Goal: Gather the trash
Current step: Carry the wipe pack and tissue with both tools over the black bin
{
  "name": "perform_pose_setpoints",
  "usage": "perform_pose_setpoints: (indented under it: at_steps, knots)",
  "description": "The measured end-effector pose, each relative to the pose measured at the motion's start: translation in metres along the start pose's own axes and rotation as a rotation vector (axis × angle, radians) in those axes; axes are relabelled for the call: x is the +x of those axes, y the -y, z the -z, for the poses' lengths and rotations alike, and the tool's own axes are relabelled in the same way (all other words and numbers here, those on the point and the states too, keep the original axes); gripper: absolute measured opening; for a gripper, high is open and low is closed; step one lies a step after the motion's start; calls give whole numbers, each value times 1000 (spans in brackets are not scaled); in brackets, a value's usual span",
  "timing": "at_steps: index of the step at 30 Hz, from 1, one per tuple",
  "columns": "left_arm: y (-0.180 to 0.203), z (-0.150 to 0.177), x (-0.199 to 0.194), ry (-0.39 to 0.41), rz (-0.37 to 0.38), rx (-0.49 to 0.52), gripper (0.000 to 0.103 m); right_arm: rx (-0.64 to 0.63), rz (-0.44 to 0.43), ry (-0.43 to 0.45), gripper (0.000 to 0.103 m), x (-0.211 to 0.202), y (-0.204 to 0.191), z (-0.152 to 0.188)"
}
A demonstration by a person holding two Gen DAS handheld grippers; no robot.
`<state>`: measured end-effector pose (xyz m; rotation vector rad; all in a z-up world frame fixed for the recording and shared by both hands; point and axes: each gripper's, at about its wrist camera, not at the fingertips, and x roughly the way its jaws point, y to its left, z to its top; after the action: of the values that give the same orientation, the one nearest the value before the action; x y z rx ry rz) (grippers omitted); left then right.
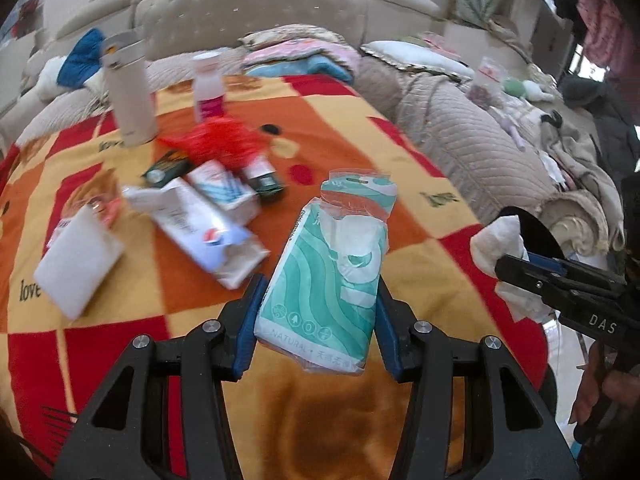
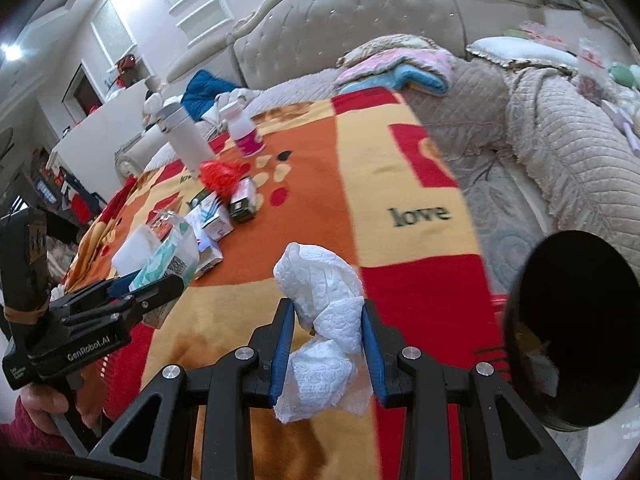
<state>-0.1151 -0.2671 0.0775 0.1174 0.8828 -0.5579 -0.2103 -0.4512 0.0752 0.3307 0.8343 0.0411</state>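
Observation:
My left gripper is shut on a green and white tissue pack, held above the blanket. It also shows at the left of the right wrist view, with the pack in it. My right gripper is shut on a crumpled white tissue; it shows at the right of the left wrist view, where the tissue sticks out. A black bin stands at the bed's right edge, just right of my right gripper.
On the red, orange and yellow blanket lie a red plastic bag, white cartons, small boxes, a white pad, a white flask and a pill bottle. Quilts and pillows lie beyond.

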Motion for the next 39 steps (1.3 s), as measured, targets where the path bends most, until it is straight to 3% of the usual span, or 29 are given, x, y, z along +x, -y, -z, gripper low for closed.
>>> perform_pose_setpoints:
  at_steps: [12,22,39]
  knots:
    - [89,-8,15,-14,75,125,49,127,86,36,32,-39,73,18]
    - [150,-18,43,-55,156,178,49,221,140,47,32,-48,129,27]
    - [206,-26,82,-112,213,217,49,306,195,42,32,-44,185,32]
